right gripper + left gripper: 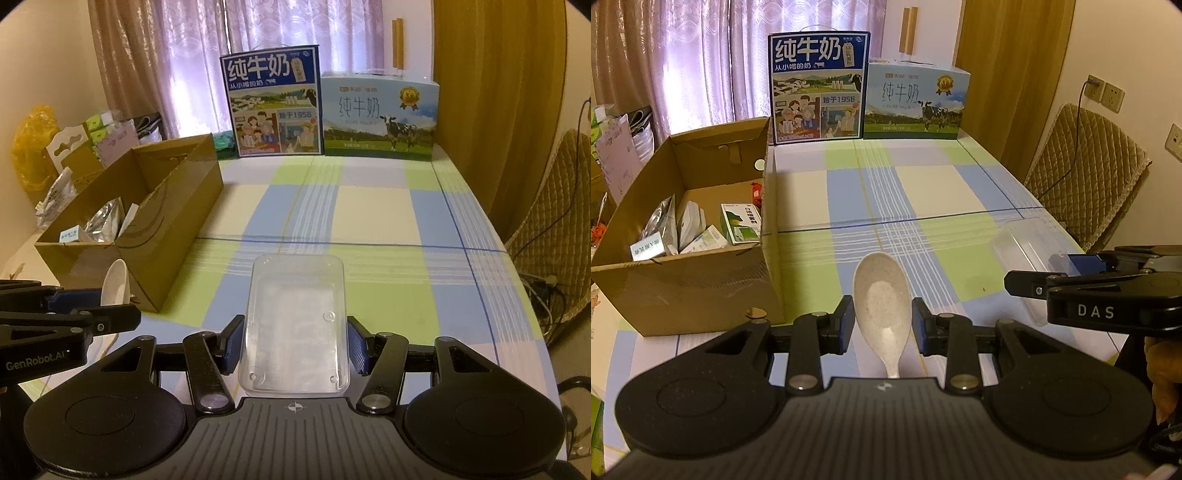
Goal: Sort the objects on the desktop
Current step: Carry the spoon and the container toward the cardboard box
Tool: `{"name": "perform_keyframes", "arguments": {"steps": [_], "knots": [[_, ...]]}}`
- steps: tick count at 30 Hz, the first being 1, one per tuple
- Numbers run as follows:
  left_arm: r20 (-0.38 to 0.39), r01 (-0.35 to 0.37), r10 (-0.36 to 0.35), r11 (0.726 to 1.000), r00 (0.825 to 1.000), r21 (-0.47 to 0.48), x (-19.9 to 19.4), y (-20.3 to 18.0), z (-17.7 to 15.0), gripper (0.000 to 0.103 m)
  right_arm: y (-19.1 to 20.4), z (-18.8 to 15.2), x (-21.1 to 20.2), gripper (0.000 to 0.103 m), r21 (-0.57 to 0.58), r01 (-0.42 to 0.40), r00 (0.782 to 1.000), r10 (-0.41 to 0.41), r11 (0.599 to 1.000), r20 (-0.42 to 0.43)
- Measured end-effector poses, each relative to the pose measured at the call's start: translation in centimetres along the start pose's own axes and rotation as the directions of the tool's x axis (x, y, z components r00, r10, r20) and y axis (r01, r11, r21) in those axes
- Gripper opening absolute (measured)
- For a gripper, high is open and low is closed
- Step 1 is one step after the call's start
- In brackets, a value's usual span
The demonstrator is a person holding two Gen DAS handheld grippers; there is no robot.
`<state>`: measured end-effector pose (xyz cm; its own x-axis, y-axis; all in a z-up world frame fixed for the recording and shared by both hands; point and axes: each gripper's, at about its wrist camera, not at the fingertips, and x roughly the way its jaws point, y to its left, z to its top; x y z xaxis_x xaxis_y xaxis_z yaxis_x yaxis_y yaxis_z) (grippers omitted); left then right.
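Note:
My left gripper (883, 325) is shut on a speckled white spoon (882, 299), bowl pointing forward, held above the checked tablecloth (923, 192). In the right wrist view the spoon (115, 284) shows in that gripper beside the cardboard box. My right gripper (295, 345) is shut on a clear plastic box (295, 325), open side up, its long sides between the blue pads. The left wrist view shows this clear box (1023, 251) at the right, raised in the right gripper. An open cardboard box (683, 284) with several small packets inside stands at the table's left.
Two milk cartons stand at the table's far edge, a blue one (818, 85) and a paler one (916, 101). A quilted chair (1086, 177) sits by the right edge, with wall sockets (1108, 94) and a cable. Bags and clutter (74, 147) lie beyond the cardboard box (166, 229).

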<state>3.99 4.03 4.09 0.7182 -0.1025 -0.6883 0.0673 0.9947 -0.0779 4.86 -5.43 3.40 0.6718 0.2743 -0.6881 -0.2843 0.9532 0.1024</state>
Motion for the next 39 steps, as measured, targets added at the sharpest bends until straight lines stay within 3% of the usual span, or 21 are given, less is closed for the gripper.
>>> {"name": "perform_keyframes", "arguments": {"steps": [39], "knots": [[0.051, -0.070, 0.072, 0.997, 0.996, -0.039, -3.1, 6.4, 2.0, 0.028, 6.1, 3.7, 1.4, 0.053, -0.113, -0.081, 0.996, 0.085, 0.990, 0.031]]}}
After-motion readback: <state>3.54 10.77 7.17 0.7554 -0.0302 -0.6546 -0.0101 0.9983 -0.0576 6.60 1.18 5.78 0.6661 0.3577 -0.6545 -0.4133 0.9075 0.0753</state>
